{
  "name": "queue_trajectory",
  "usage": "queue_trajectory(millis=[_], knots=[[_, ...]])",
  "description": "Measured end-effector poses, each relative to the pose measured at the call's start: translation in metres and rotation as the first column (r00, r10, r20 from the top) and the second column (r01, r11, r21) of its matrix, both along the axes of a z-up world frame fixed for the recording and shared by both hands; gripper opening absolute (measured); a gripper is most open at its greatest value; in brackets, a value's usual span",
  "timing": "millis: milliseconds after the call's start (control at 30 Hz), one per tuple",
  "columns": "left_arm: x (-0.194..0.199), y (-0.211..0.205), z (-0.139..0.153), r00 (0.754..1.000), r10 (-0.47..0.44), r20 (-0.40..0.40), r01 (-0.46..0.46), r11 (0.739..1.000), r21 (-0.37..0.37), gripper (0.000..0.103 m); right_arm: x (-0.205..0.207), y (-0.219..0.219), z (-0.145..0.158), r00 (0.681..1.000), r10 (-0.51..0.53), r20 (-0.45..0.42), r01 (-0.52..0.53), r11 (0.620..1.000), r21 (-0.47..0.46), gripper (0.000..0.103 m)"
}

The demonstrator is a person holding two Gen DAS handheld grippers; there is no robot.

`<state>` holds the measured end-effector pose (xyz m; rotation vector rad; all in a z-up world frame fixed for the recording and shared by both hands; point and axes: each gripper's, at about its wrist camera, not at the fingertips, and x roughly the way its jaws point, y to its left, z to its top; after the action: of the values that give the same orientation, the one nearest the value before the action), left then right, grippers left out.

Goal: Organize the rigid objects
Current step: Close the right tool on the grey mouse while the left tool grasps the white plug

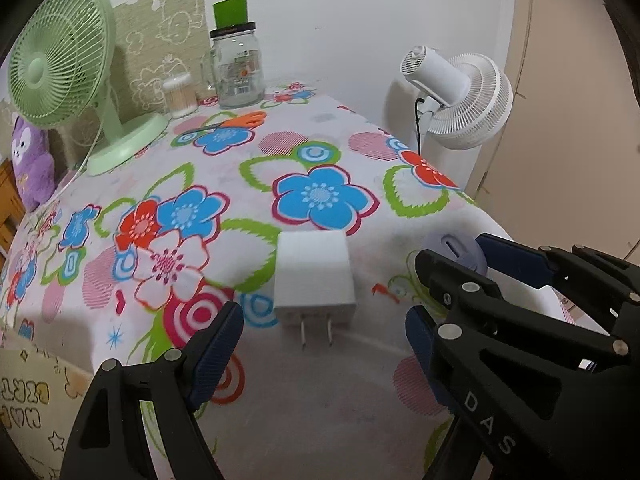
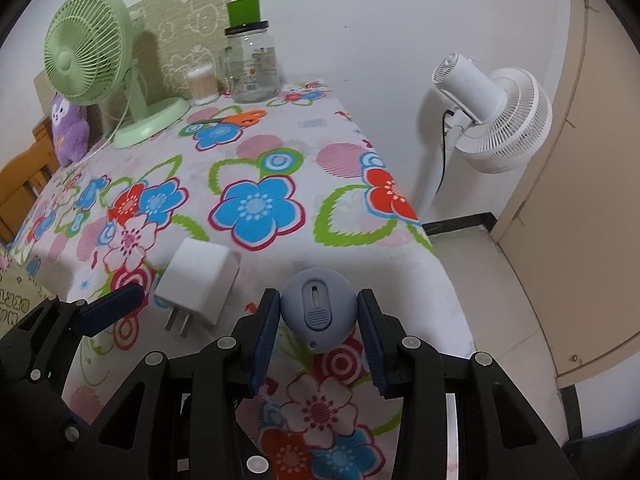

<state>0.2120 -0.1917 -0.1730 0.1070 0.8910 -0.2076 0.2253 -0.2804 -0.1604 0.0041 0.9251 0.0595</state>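
A white plug adapter (image 1: 314, 282) lies on the flowered tablecloth, prongs toward me; it also shows in the right wrist view (image 2: 198, 282). My left gripper (image 1: 320, 332) is open, its fingers on either side of the adapter's prong end, not touching it. A round grey-blue device (image 2: 318, 310) with a slider sits between the pads of my right gripper (image 2: 318, 332), which is shut on it. The device shows partly in the left wrist view (image 1: 454, 250) behind the right gripper's fingers (image 1: 516, 256).
At the table's far end stand a green desk fan (image 1: 60, 68), a cotton swab box (image 1: 180, 94), a glass jar with green lid (image 1: 236, 64) and orange scissors (image 1: 240, 120). A white floor fan (image 2: 492, 112) stands beyond the table's right edge. A purple plush (image 2: 70, 128) sits left.
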Motion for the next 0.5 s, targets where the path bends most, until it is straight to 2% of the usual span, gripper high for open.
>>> queue_trajectory(millis=[400,467,500], knots=[[0.018,-0.009,-0.003,1.000,0.011,-0.027,-0.011,1.000,0.002,0.085,0.011,-0.012,-0.002,0.999,-0.034,0.002,0.034,0.999,0.017,0.043],[0.020,-0.010,-0.004,1.000,0.011,-0.025,-0.011,1.000,0.007,0.080,0.013,-0.014,-0.002,0.999,-0.042,-0.001,0.042,0.999,0.019,0.043],[0.021,-0.011,-0.004,1.000,0.011,-0.025,-0.011,1.000,0.012,0.073,0.014,-0.015,-0.003,0.999,-0.045,-0.002,0.045,0.999,0.022,0.043]])
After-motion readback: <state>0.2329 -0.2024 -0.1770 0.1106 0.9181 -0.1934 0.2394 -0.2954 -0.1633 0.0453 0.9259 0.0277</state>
